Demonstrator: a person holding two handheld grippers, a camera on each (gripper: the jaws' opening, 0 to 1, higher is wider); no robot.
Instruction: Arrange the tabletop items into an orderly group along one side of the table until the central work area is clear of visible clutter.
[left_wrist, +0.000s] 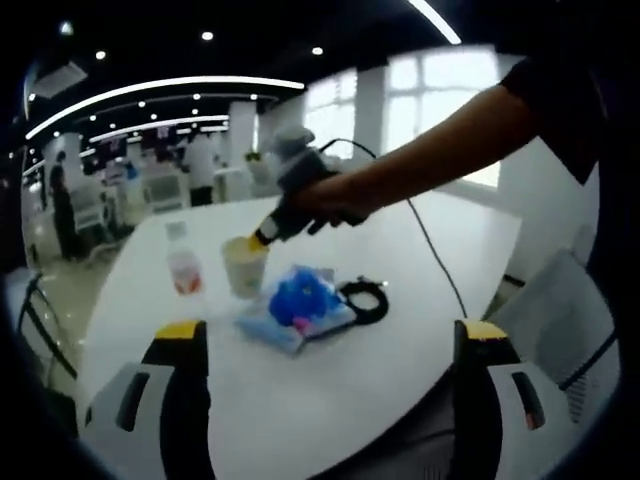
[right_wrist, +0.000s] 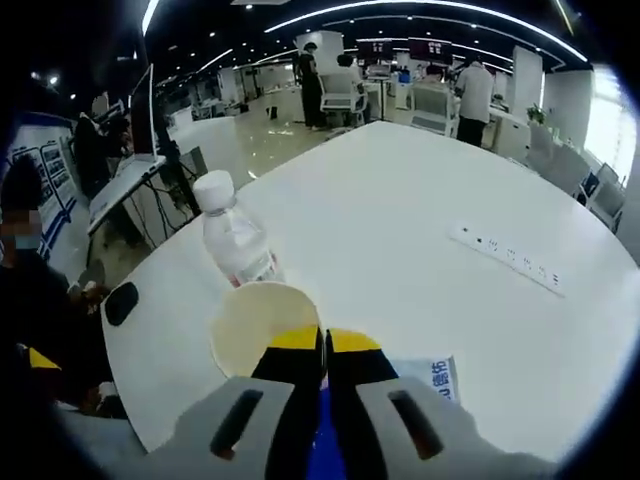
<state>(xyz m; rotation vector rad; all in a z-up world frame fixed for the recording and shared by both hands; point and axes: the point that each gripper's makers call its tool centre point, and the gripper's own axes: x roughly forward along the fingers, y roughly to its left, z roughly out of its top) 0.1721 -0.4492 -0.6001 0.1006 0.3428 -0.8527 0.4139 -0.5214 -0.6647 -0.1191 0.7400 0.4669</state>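
Right gripper (right_wrist: 324, 345) jaws closed tight on near rim of upright paper cup (right_wrist: 262, 325) beside bottle (right_wrist: 235, 235) on desk (right_wrist: 440, 190); left gripper (left_wrist: 330, 335) wide open, empty, well short of blue packet (left_wrist: 300, 305)

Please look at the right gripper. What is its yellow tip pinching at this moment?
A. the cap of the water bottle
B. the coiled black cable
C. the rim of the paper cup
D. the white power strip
C: in the right gripper view the right gripper has its jaws closed together over the near rim of the paper cup, while the water bottle stands untouched behind it.
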